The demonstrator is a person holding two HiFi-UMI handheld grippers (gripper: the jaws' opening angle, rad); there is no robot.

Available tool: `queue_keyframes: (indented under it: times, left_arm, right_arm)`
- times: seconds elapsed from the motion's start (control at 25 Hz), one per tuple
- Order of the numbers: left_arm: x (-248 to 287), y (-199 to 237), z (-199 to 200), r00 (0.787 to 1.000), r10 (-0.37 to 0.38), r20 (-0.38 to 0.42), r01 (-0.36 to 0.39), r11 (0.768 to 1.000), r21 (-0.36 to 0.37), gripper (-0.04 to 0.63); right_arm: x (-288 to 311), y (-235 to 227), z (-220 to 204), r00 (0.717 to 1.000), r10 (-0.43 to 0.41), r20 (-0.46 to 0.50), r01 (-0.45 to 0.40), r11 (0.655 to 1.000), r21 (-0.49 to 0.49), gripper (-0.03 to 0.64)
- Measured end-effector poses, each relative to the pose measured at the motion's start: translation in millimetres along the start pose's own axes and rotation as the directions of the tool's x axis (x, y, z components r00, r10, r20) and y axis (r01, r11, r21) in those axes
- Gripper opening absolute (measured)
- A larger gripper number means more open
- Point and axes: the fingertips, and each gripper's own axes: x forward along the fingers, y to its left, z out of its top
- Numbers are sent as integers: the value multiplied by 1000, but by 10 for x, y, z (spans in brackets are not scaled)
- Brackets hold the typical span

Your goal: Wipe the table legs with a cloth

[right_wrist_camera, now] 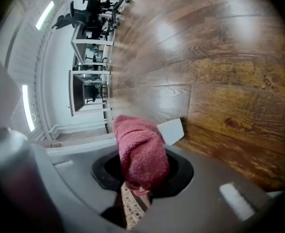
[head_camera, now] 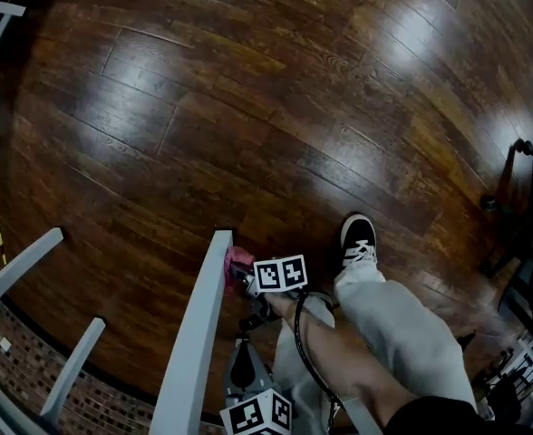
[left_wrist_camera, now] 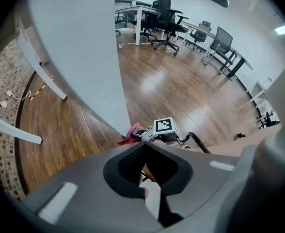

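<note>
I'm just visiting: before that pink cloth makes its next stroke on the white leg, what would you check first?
1. Cloth gripped: ok, the right gripper has its jaws shut on the cloth.
2. Cloth on the table leg: ok, it touches the leg's foot by the floor.
3. Left gripper out of the way: ok, shut, empty, higher along the leg.
4. Leg's upper part clean: cannot tell.
</note>
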Motion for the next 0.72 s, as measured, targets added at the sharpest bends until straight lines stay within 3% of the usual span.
queue_keyframes:
  times: [0.28,0.4,0.48,0.56,0.64,0.72]
  left_arm:
    - [299,-161,-35,1000,7,-29,-5,998,68,-3]
    - [440,-259,-76,999,1,-41,3,994,108,-3]
    - [534,-322,-101,999,-2,-49,8,991,135,-3]
    - [627,-379,-124,998,-2,-57,12,987,159,-3]
    - [713,-418,-152,998,-1,-68,13,984,180,-3]
    - [787,-426,-191,997,5,-82,10,981,192,-3]
  right_arm:
    - [341,-480,148,998,-30,-59,28,999,-42,91]
    - [501,-738,234,988,-103,-114,94,992,-81,91]
    - [587,-892,295,967,-192,-165,167,974,-152,89]
    - [603,-910,449,959,-236,-155,190,945,-268,89]
    - [637,-760,696,979,-181,-91,145,940,-310,89]
    - [759,-598,790,988,-118,-103,83,952,-295,89]
